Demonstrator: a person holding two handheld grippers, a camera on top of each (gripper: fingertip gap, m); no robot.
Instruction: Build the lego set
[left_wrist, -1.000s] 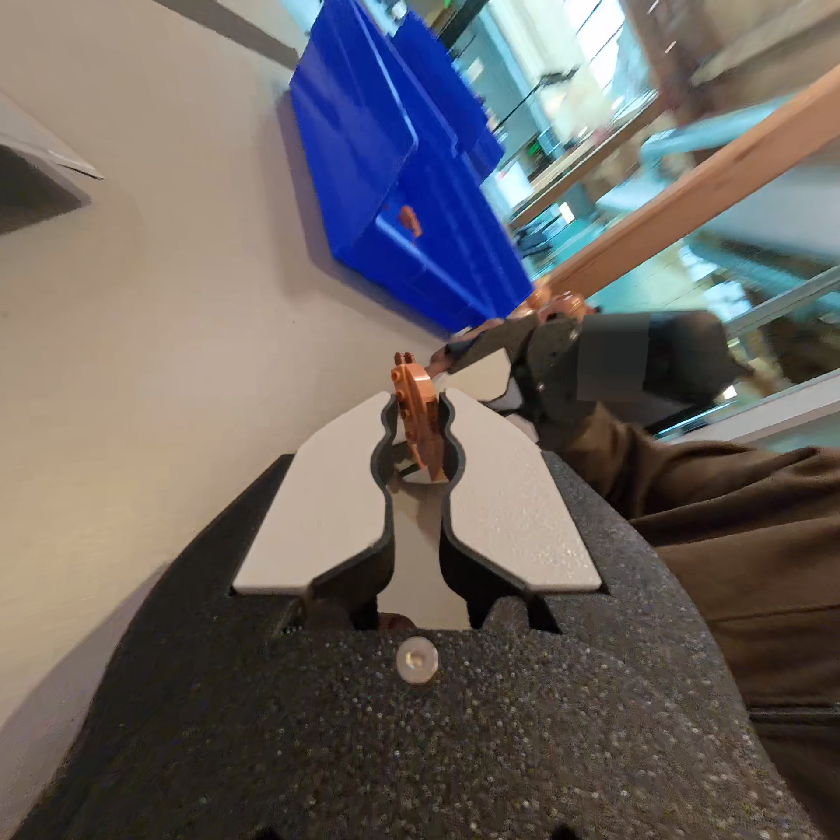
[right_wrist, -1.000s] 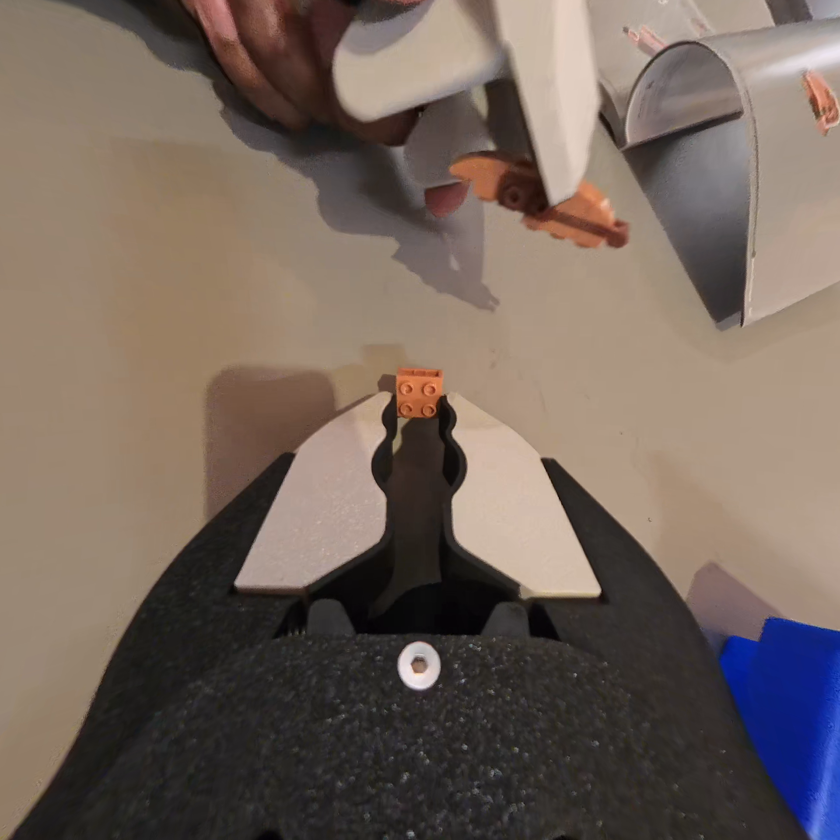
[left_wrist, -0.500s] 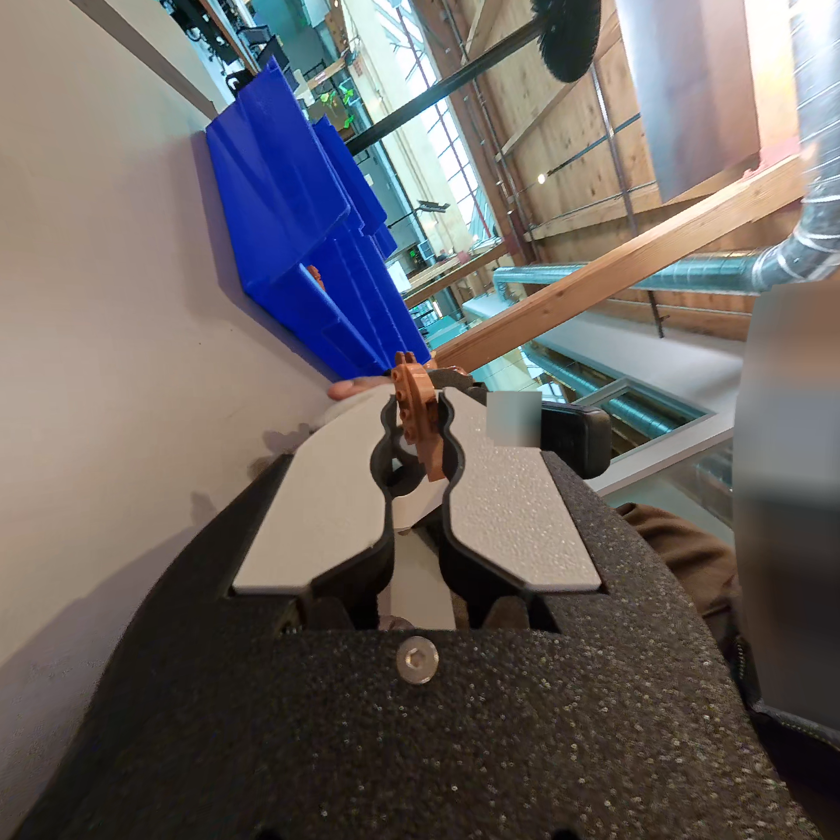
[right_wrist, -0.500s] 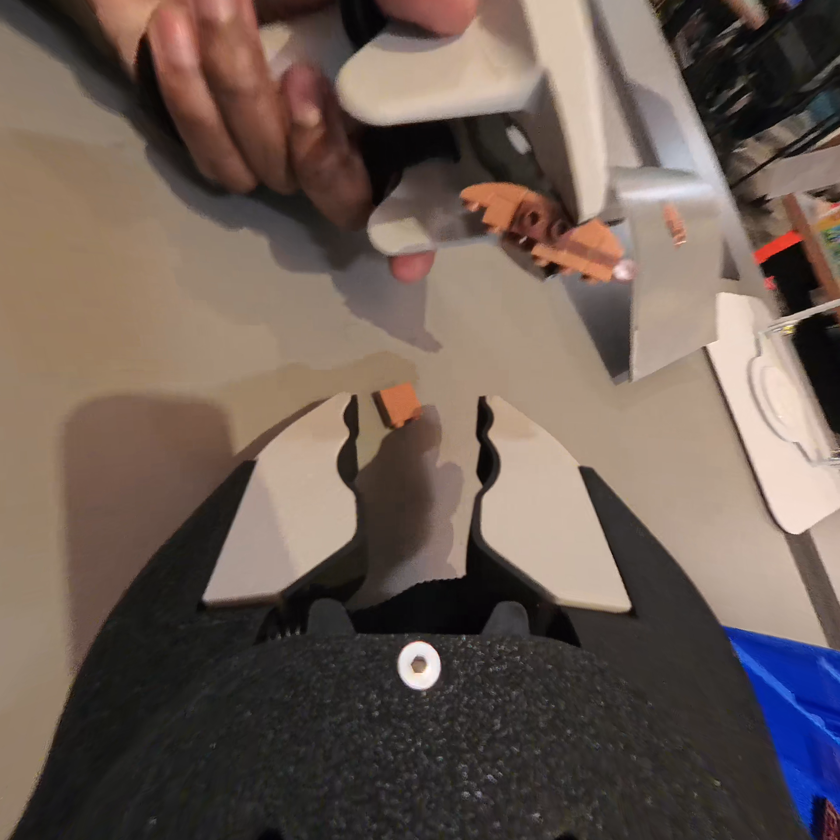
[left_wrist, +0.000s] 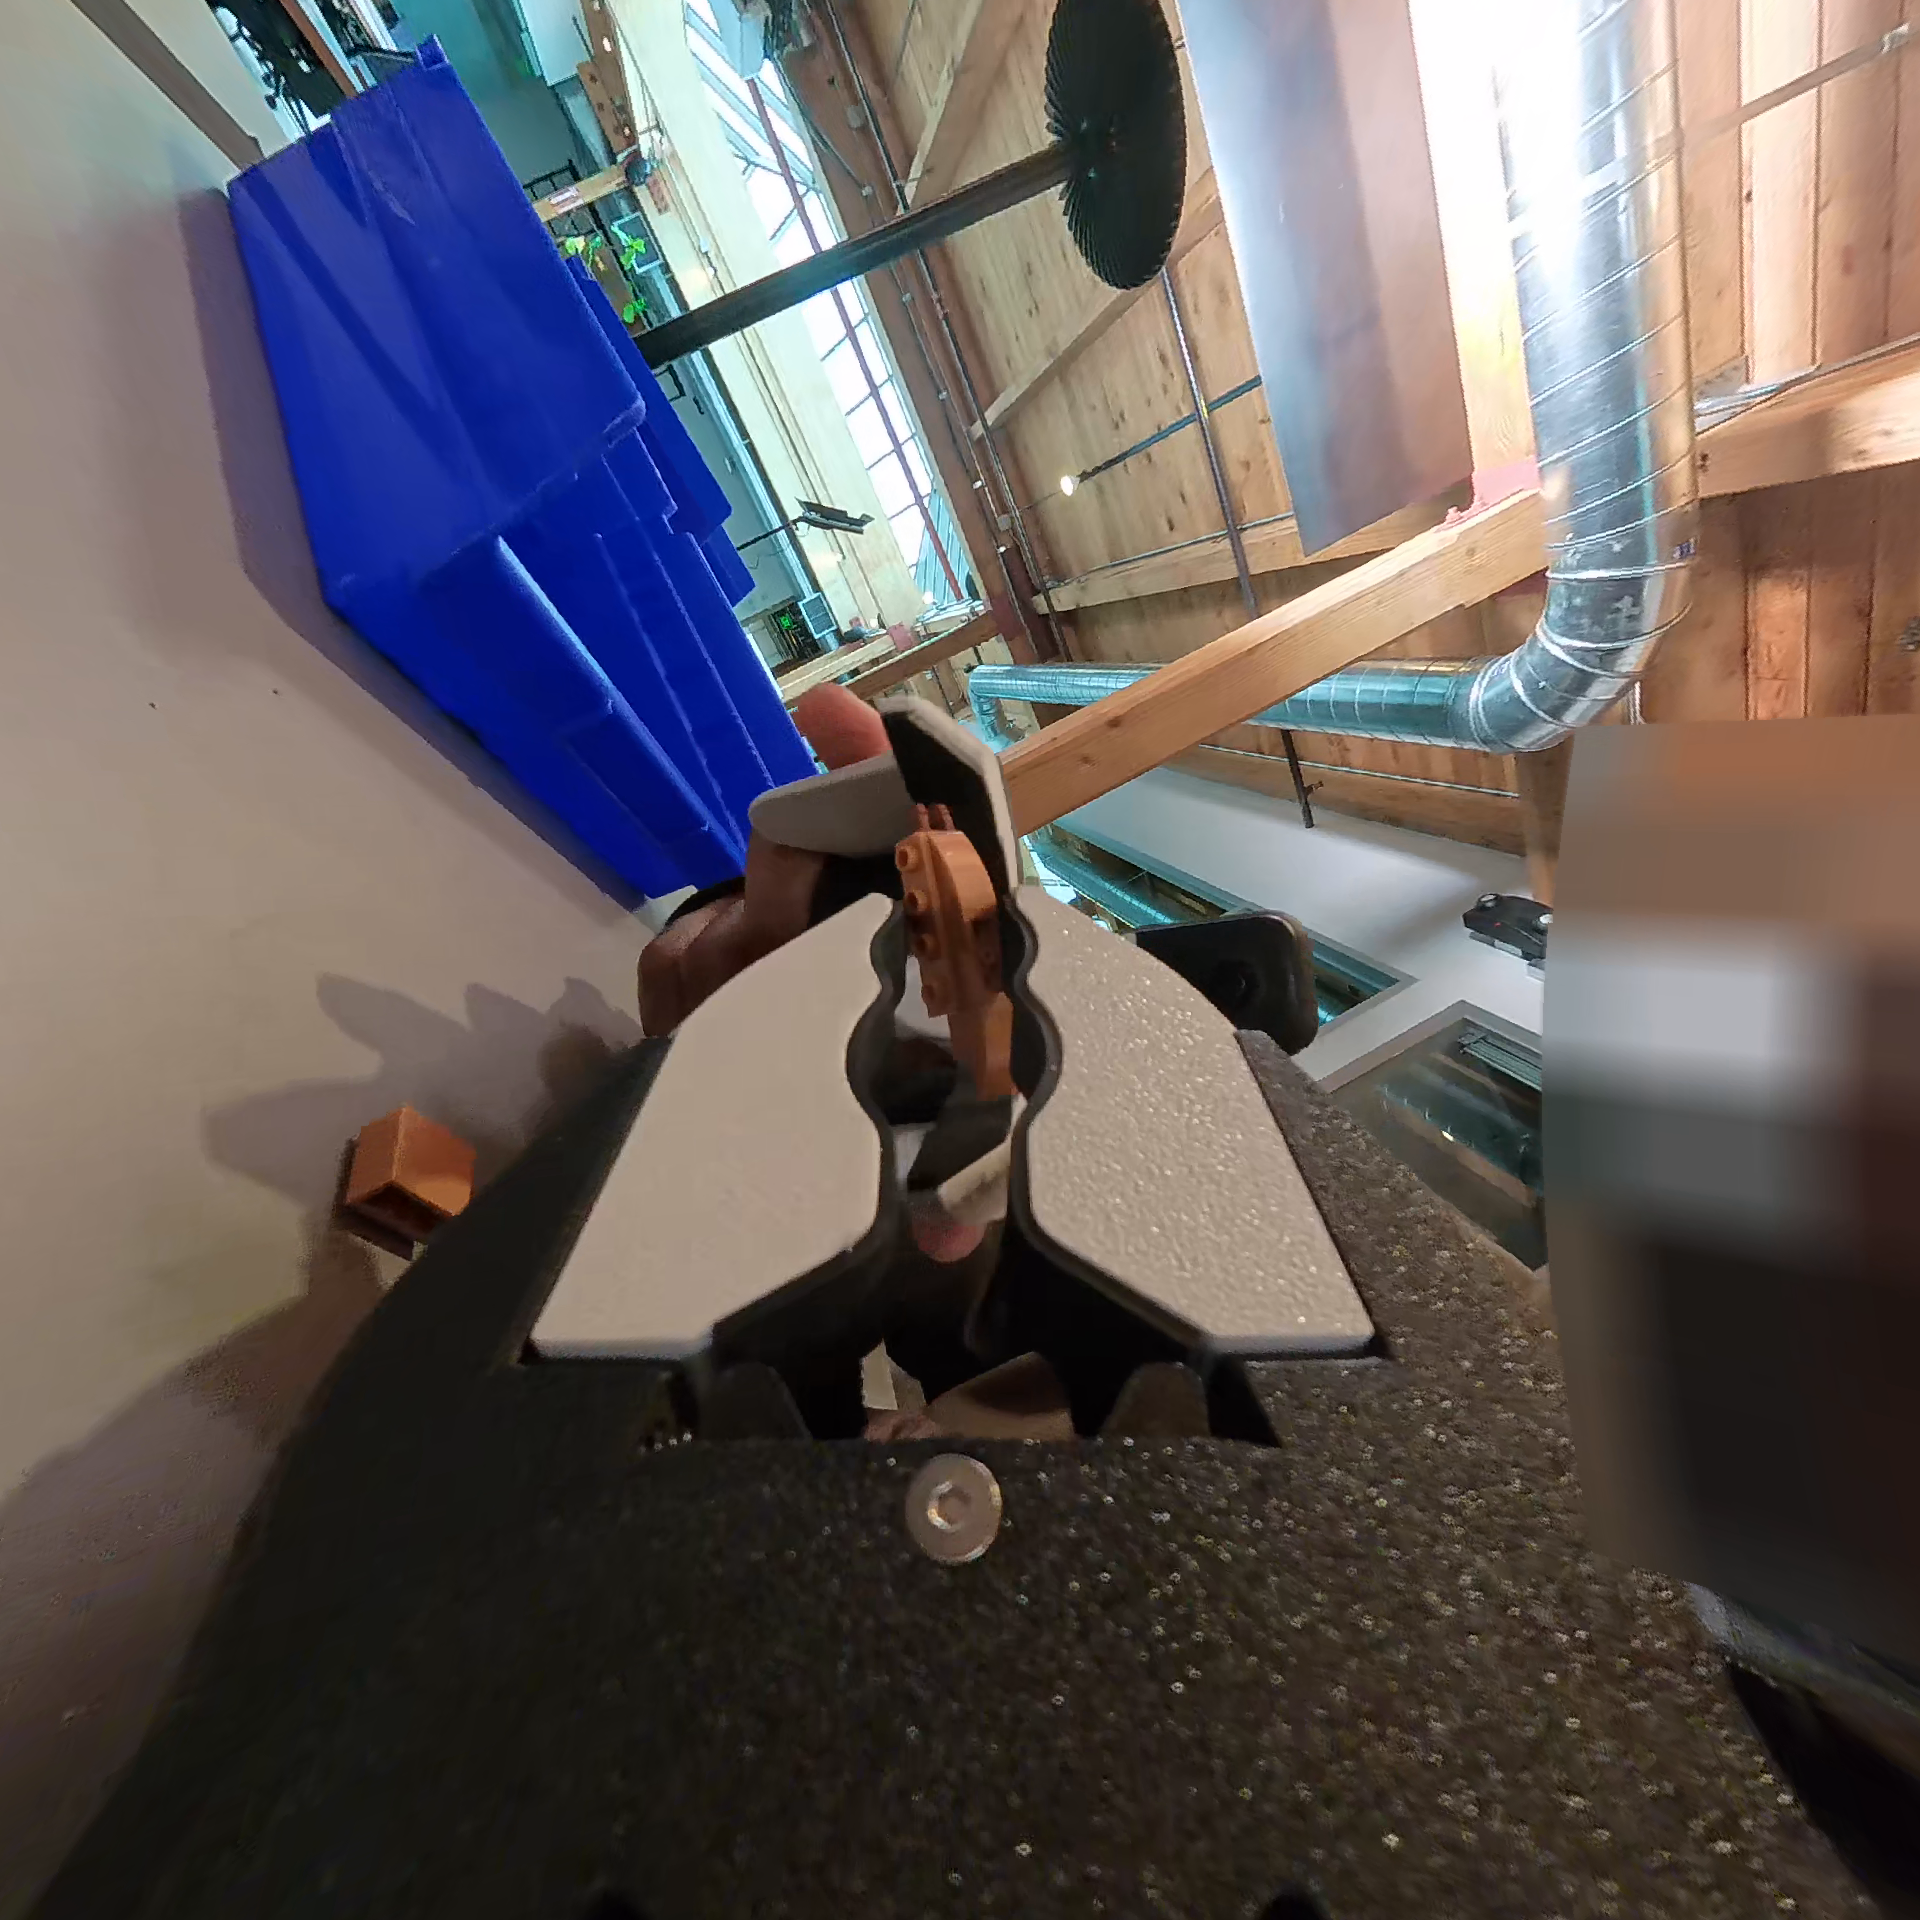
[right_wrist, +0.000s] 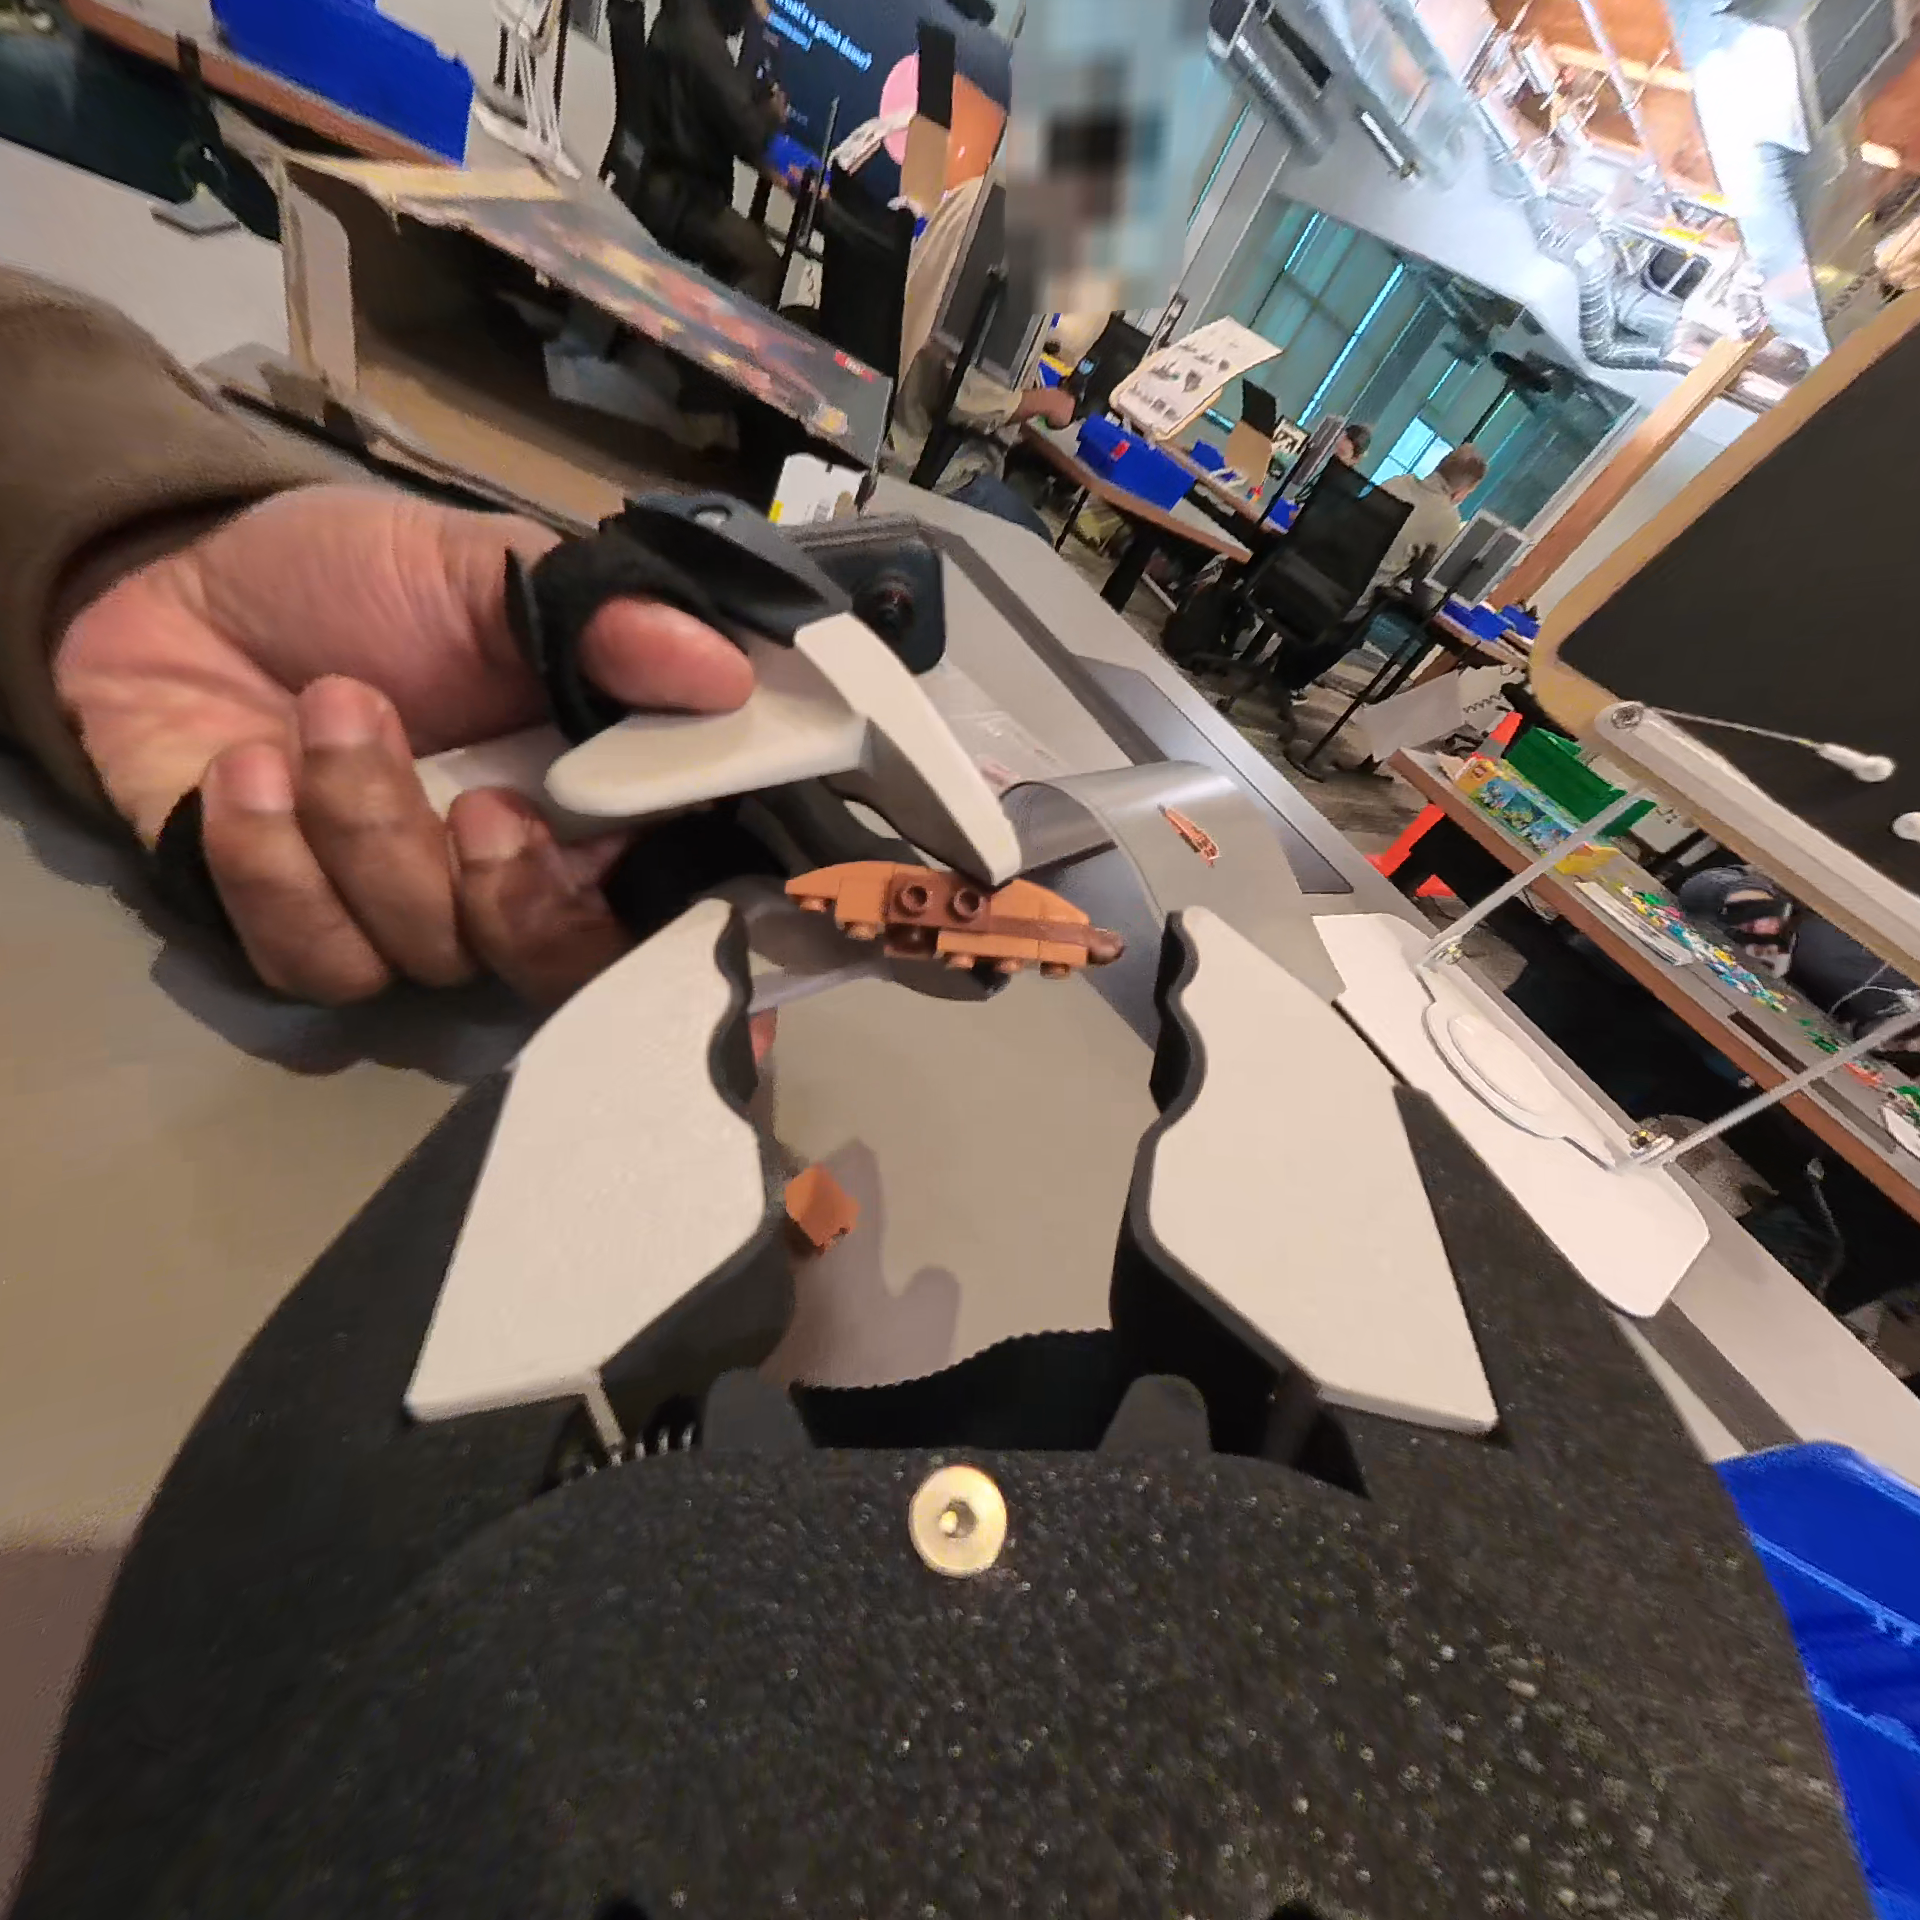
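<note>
At twelve o'clock ahead of the wide-gaping right hand-held gripper (right_wrist: 951, 971), the left hand-held gripper (left_wrist: 961, 971) is pinching the brown lego assembly (right_wrist: 940, 920). Small brown brick (right_wrist: 821, 1205) is lying loose on the desk (right_wrist: 208, 1143); regrasping squarely seems advisable.

L gripper (left_wrist: 951, 940) clamped tight, R gripper (right_wrist: 951, 971) jaws wide apart, empty
</note>
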